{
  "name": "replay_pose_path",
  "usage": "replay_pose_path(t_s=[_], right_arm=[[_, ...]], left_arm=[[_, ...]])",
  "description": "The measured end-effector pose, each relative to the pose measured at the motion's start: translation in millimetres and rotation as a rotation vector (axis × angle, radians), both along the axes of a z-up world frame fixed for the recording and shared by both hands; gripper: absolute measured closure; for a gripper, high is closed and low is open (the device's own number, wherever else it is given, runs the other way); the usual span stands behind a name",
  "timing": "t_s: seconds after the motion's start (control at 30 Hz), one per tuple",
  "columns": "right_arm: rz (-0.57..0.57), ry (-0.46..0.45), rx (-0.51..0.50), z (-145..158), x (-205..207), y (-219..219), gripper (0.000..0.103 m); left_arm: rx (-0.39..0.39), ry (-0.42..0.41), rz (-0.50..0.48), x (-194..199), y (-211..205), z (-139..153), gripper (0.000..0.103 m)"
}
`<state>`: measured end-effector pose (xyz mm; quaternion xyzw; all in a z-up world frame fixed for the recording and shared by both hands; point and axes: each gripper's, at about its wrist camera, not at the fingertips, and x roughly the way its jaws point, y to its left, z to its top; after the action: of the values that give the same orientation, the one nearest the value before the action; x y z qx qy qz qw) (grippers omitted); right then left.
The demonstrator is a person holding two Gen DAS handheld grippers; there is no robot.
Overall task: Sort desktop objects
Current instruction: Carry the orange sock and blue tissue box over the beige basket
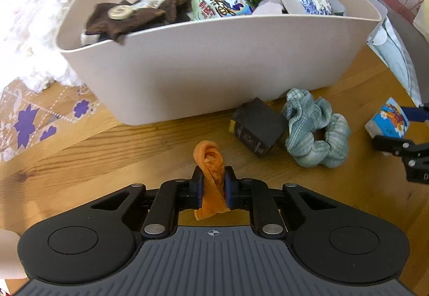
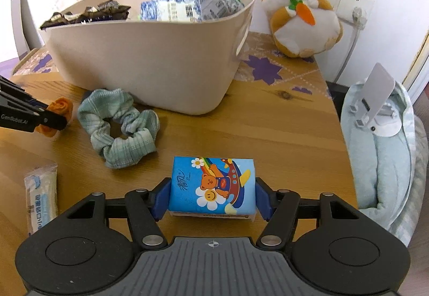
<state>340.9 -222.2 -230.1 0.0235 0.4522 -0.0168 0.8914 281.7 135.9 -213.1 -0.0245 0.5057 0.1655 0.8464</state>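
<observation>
Tissue pack [image 2: 213, 186], low in the frame's centre, is clamped by the right gripper [image 2: 211, 195] while the left gripper [image 1: 213, 188] pinches an orange scrunchie [image 1: 210, 162]; lift both clear over the bin [image 1: 214, 63] rim before releasing.

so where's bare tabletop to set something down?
Free: wood between the tissue pack, the beige bin and the table's right edge; also left of the orange scrunchie before the bin. Crowded: the bin's front, with green scrunchie and dark box.
</observation>
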Motion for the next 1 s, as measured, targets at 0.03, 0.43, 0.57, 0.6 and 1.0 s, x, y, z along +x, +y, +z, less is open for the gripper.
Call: replay_pose_path(t_s=[0.03,0.43,0.57,0.6,1.0], right_arm=[[0.006,-0.007,0.000,3,-1,-1,0.042],[0.044,-0.120,-0.060,54,-8,-14,0.042],[0.063,-0.187,-0.103,74,-5,-15,0.042],[0.066,-0.202,-0.103,79,-2,-16,0.042],[0.051,-0.321,-0.056,125,35,-3,0.042]], left_arm=[[0.003,-0.006,-0.002,-3,1,3,0.088],[0.046,-0.109,-0.003,-29,3,57,0.088],[0.061,-0.158,0.006,-40,6,83,0.088],[0.067,-0.167,0.008,-41,8,87,0.088],[0.129,-0.263,0.028,-35,24,126,0.088]])
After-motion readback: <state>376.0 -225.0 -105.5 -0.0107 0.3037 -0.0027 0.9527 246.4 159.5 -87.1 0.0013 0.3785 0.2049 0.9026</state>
